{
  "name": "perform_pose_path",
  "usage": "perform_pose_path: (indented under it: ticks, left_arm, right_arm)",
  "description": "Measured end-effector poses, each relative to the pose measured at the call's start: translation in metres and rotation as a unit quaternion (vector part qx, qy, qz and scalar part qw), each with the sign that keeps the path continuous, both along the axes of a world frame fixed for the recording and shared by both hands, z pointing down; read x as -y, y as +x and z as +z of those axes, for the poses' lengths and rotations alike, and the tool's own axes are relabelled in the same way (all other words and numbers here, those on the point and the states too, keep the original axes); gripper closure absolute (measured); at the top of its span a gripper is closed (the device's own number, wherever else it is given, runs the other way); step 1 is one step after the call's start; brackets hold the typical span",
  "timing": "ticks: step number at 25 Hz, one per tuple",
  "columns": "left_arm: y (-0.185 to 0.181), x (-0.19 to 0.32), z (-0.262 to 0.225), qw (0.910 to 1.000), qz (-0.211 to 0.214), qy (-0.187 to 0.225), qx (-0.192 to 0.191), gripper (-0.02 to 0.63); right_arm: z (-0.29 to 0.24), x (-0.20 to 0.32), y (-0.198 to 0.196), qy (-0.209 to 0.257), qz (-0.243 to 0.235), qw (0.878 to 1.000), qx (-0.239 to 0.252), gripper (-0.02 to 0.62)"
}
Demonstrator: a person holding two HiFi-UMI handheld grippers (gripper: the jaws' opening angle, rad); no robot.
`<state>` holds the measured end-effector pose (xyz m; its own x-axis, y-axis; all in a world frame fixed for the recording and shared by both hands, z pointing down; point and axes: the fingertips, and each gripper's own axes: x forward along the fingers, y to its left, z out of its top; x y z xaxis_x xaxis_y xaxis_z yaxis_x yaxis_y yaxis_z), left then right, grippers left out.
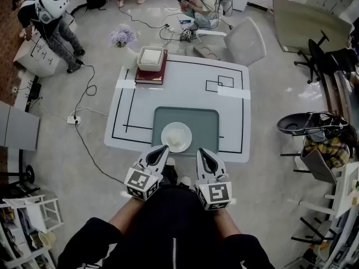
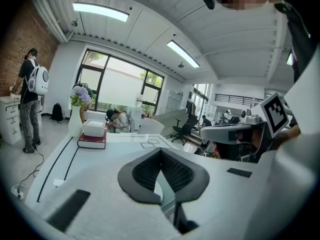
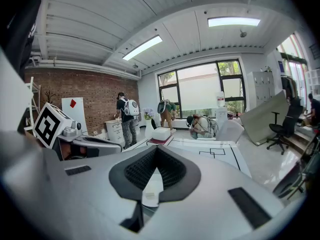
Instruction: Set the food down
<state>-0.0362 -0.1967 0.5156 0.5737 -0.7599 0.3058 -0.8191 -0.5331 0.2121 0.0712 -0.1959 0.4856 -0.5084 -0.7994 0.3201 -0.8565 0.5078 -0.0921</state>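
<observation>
Sitting on a round white plate (image 1: pixel 166 143), the pale food (image 1: pixel 178 134) rests on a grey-green tray (image 1: pixel 210 119) near the front edge of the white table (image 1: pixel 185 74), which carries black lines. The left gripper (image 1: pixel 164 148) and right gripper (image 1: pixel 201 151) hover just short of it, jaws pressed together and empty. At the far edge, a white box (image 1: pixel 151 58) sits on a dark red book (image 1: pixel 149 77).

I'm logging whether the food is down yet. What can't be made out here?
Whether food lies on the white plate: head view, too small and pale to tell.
Plate in both gripper views: only a sliver shows behind the left claw and right claw.
White box contents: head view, too small.
</observation>
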Motion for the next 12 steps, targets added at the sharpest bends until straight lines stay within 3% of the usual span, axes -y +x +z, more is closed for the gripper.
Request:
perform_pose_path:
  ticks: [12]
  left_arm:
    - [-0.0075, 0.0017, 0.0019, 1.0000, -0.001, -0.008, -0.003, 0.601]
  right_arm:
    - [-0.0013, 0.0000, -0.0063, -0.004, 0.001, 1.000, 0.003, 0.586]
